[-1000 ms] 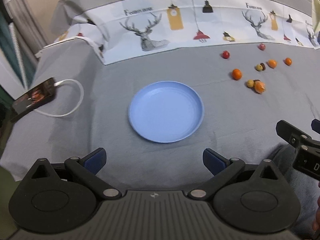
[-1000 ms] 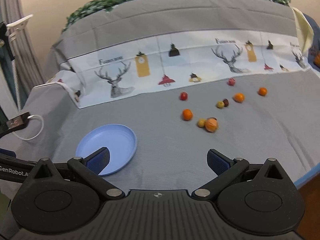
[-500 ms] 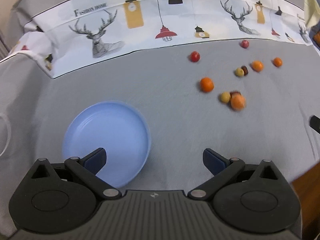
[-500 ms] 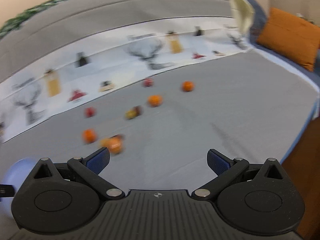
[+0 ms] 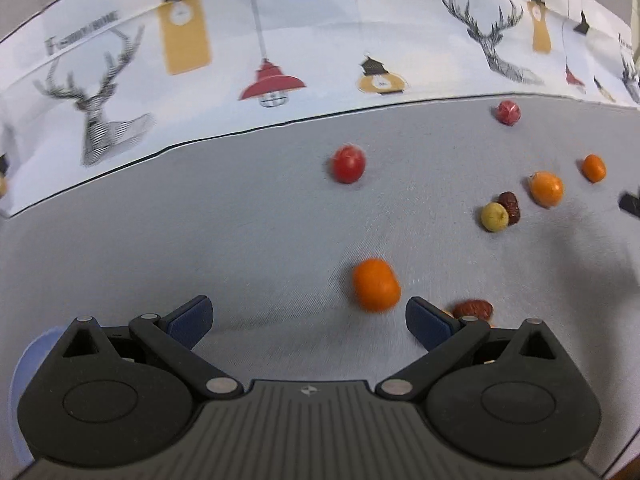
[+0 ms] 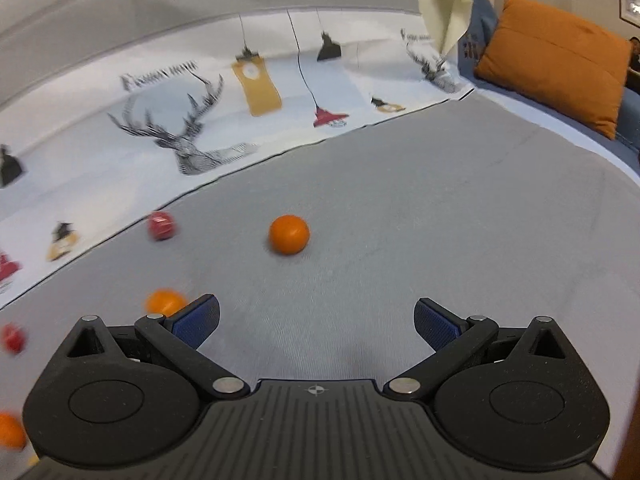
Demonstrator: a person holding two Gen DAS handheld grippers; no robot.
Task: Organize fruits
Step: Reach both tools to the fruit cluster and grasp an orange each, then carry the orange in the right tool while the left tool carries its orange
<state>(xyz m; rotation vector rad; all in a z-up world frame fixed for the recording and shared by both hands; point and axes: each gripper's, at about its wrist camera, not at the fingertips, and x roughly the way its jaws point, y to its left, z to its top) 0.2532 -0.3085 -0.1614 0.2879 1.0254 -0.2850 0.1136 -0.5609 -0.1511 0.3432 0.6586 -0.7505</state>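
Grey cloth point(image 5: 248, 240) covers the whole work surface, and the fruits lie loose on it. From the left wrist view, the left gripper point(image 5: 307, 316) hangs above the cloth with its blue-padded fingers spread wide and nothing between them. An orange point(image 5: 376, 285) sits just ahead of the right finger, and a dark date point(image 5: 473, 309) peeks out right beside that finger, partly hidden by it. Farther off lie a red fruit point(image 5: 349, 163), a yellow-green fruit point(image 5: 495, 217) touching another date point(image 5: 510, 207), a second orange point(image 5: 546, 188), a small orange point(image 5: 594, 168) and a red wrapped fruit point(image 5: 508, 112) near the printed band point(image 5: 280, 40) with deer and lamps. A sliver of the blue plate point(image 5: 24, 376) shows at the lower left edge, behind the gripper body. A dark part at the right edge is too cropped to identify.

From the right wrist view, the right gripper point(image 6: 316, 322) is likewise spread wide and empty. One orange point(image 6: 289, 234) lies ahead, well apart from both fingers, with bare cloth all around it. A red fruit point(image 6: 161, 225) rests near the band's edge, and a blurred orange point(image 6: 164, 301) sits just behind the left finger. More blurred fruit shows at the far left. To the right the cloth runs clear to its edge, beyond which lies an orange cushion point(image 6: 556, 60).
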